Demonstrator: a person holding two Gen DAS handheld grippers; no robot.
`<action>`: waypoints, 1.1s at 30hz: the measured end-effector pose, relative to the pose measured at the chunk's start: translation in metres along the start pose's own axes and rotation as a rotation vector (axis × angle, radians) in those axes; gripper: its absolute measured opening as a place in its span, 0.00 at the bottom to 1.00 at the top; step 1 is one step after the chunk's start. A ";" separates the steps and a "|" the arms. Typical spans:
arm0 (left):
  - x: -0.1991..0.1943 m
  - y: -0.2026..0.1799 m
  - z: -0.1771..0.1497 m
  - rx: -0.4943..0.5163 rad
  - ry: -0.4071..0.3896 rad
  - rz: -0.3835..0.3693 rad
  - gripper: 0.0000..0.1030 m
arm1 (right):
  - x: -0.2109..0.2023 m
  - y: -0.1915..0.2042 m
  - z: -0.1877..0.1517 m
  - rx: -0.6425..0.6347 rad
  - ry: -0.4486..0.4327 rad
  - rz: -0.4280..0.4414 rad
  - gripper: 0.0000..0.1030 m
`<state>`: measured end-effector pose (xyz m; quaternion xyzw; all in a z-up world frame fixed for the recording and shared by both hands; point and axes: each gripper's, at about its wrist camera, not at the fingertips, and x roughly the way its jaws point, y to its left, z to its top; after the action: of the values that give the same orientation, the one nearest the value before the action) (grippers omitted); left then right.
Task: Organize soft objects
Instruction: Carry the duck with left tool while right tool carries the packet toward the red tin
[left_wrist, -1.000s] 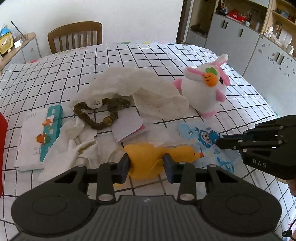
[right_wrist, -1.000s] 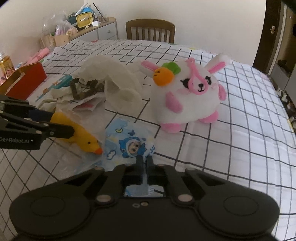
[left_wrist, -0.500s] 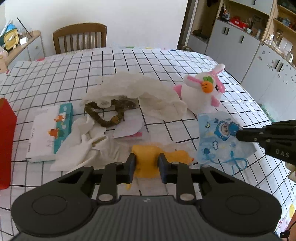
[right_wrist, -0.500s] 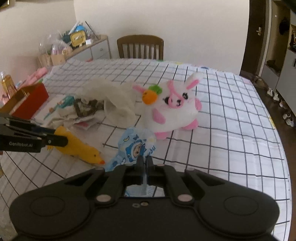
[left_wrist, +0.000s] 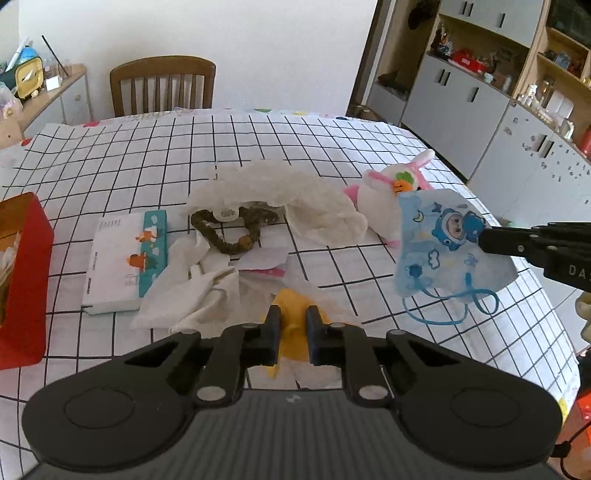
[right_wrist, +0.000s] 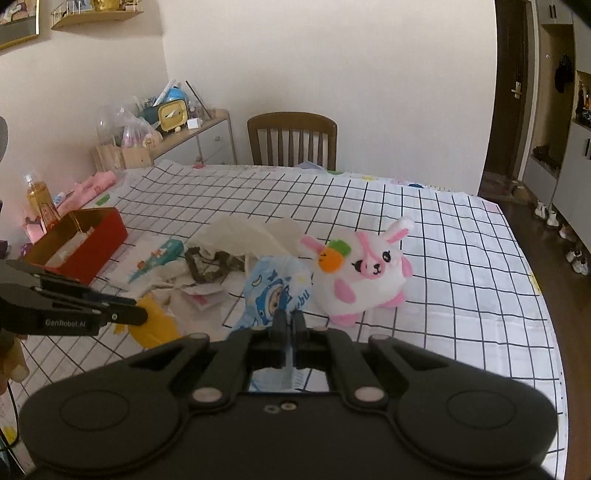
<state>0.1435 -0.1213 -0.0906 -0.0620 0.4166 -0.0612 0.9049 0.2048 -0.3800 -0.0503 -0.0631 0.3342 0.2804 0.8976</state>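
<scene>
My left gripper (left_wrist: 293, 322) is shut on a yellow duck toy (left_wrist: 293, 341) and holds it above the checked tablecloth (left_wrist: 147, 162); it also shows in the right wrist view (right_wrist: 155, 325). My right gripper (right_wrist: 289, 318) is shut on a blue cartoon face mask (left_wrist: 439, 243) that hangs in the air, its straps dangling; the mask shows in the right wrist view (right_wrist: 273, 291) too. A white and pink bunny plush (right_wrist: 365, 277) sits on the table behind the mask. A cream cloth (left_wrist: 280, 192) and white cloths (left_wrist: 199, 284) lie mid-table.
A red box (left_wrist: 22, 280) stands at the left edge. A white and teal tissue pack (left_wrist: 125, 258) lies beside it. A brown beaded loop (left_wrist: 229, 236) and paper scraps lie among the cloths. A wooden chair (left_wrist: 162, 85) stands behind the table, cabinets (left_wrist: 461, 99) to the right.
Both grippers have risen and pulled back from the table. The duck and the mask have lifted off the tablecloth with them. The left jaws have closed tighter on the duck.
</scene>
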 end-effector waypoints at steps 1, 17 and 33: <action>-0.003 0.001 0.000 0.001 -0.003 -0.006 0.13 | -0.001 0.002 0.001 0.006 0.000 0.002 0.02; -0.071 0.038 0.003 -0.038 -0.072 -0.055 0.11 | -0.011 0.039 0.014 -0.005 -0.026 0.030 0.02; -0.127 0.122 0.022 -0.116 -0.167 0.012 0.11 | 0.014 0.123 0.053 -0.062 -0.035 0.143 0.02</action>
<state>0.0857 0.0203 -0.0017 -0.1166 0.3430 -0.0263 0.9317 0.1762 -0.2548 -0.0096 -0.0619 0.3134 0.3549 0.8787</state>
